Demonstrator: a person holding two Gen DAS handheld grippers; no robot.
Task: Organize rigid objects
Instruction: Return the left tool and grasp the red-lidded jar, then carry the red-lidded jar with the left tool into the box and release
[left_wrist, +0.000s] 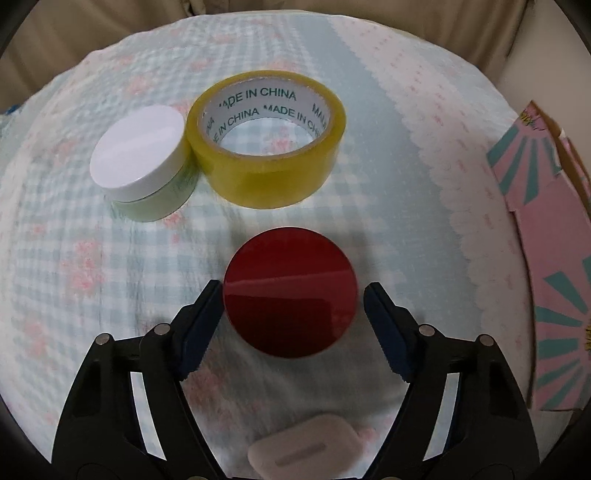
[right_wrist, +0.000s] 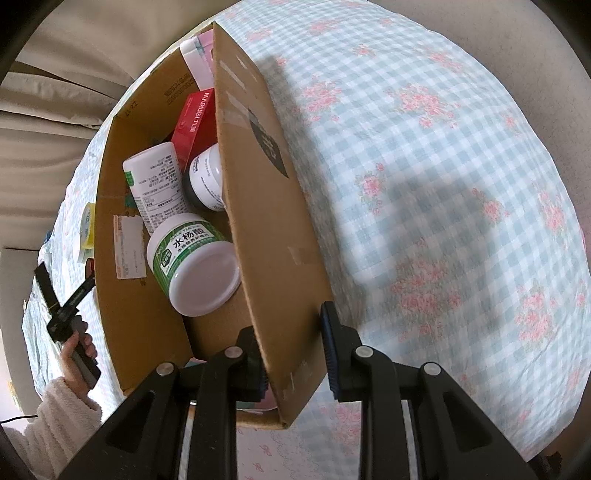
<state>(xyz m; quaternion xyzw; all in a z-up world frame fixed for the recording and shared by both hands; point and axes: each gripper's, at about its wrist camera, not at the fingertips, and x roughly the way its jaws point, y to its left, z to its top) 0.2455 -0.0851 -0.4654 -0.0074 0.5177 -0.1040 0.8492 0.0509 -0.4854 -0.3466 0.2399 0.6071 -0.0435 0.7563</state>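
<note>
In the left wrist view a round dark red lid or tin (left_wrist: 291, 291) lies on the checked cloth between the fingers of my open left gripper (left_wrist: 293, 295); the left fingertip touches its edge, the right one stands apart. Behind it are a yellow tape roll (left_wrist: 267, 138) and a white-lidded pale green jar (left_wrist: 144, 158). In the right wrist view my right gripper (right_wrist: 291, 332) straddles the near wall of a cardboard box (right_wrist: 266, 206) with a gap on the right side. The box holds a green-labelled white jar (right_wrist: 195, 258), a white bottle (right_wrist: 159, 184), a dark bottle (right_wrist: 207, 177) and a red carton (right_wrist: 194, 122).
A small pale pink case (left_wrist: 306, 458) lies under my left gripper. The pink and teal box flap (left_wrist: 546, 236) stands at the right. The left hand-held gripper (right_wrist: 70, 310) shows left of the box. Flowered checked cloth (right_wrist: 443, 184) covers the surface.
</note>
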